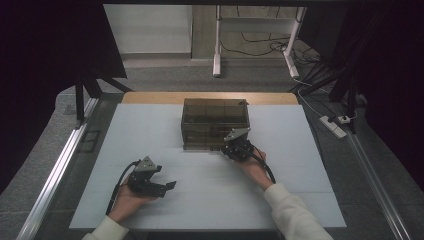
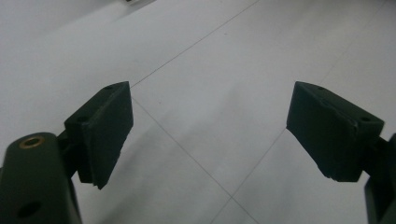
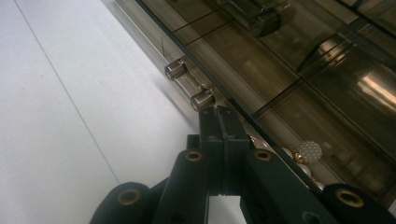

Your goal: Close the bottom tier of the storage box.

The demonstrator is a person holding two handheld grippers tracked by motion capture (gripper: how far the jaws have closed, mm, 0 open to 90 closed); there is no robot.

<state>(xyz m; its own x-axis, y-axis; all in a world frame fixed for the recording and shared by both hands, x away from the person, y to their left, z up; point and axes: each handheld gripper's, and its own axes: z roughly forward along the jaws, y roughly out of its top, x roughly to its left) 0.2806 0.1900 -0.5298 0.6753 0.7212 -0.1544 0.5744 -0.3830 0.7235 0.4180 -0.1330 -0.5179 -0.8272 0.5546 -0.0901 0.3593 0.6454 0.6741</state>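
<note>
A smoked, see-through drawer box (image 1: 215, 122) stands at the middle back of the white table (image 1: 150, 130). My right gripper (image 1: 233, 147) is at the box's lower front, near its right corner. In the right gripper view its jaws are shut (image 3: 219, 116), with the tips just beside a clear bar handle (image 3: 189, 86) on a drawer front. A pearl-like bead (image 3: 309, 151) shows through that drawer front. My left gripper (image 1: 165, 177) rests low over the table at the front left. Its jaws stand wide open (image 2: 208, 121) with bare tabletop between them.
The table's wooden far edge (image 1: 150, 97) lies behind the box. Beyond the table are a white desk frame (image 1: 217, 55), floor cables and a power strip (image 1: 334, 126). Metal rails (image 1: 55, 170) run along both sides. Black curtains hang left and right.
</note>
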